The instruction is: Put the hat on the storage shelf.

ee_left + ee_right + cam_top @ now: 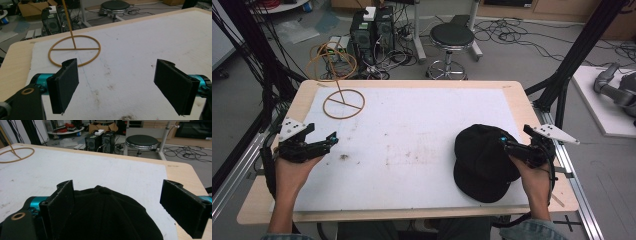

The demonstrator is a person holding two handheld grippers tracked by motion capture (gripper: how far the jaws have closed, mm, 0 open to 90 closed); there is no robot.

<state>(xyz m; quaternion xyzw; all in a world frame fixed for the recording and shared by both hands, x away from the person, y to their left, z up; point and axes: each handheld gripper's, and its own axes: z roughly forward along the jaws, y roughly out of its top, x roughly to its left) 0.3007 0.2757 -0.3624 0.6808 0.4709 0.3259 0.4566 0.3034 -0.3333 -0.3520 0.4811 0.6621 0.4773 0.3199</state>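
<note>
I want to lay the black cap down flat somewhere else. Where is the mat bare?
The widest bare stretch of the white mat lies between the wooden hat stand at far left and the black cap at near right. The far right corner is free too. It is crowded around the right gripper.

Cap [484, 160] near the table's [522, 92] front right corner; ring stand [343, 104] at the back left corner; stool [452, 37] behind the table.
</note>
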